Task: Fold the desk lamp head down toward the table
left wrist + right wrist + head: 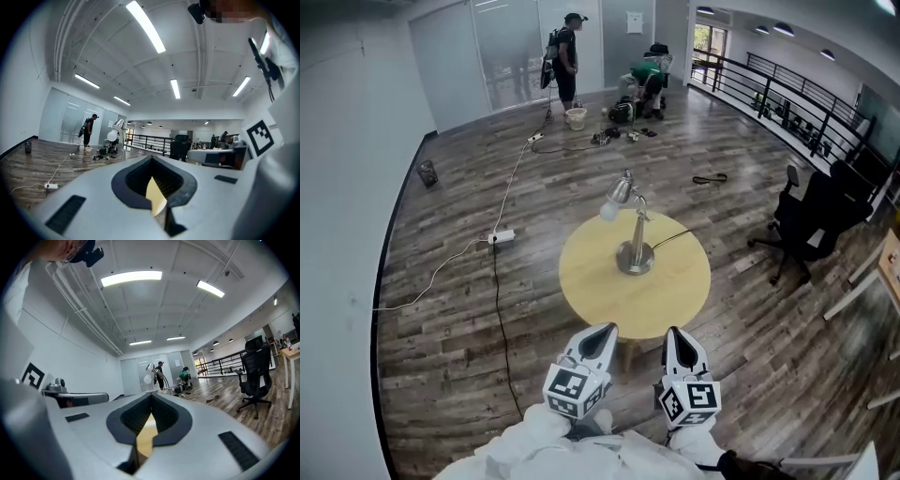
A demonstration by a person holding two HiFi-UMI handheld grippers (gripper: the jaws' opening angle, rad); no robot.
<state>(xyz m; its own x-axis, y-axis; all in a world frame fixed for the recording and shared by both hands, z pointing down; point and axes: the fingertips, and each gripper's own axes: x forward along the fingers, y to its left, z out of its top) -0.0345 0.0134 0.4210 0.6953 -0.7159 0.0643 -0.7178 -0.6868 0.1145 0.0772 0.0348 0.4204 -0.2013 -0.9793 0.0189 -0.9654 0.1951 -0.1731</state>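
Pale wood forms the round tabletop (680,298) in the head view. The silver metal desk lamp (635,251) stands at its centre, head raised and tilted left. The white left gripper (604,330) and white right gripper (673,332) hover by the near edge, well apart from the lamp.

In the left gripper view, the jaws meet on nothing.

In the right gripper view, the jaws are likewise closed and empty.
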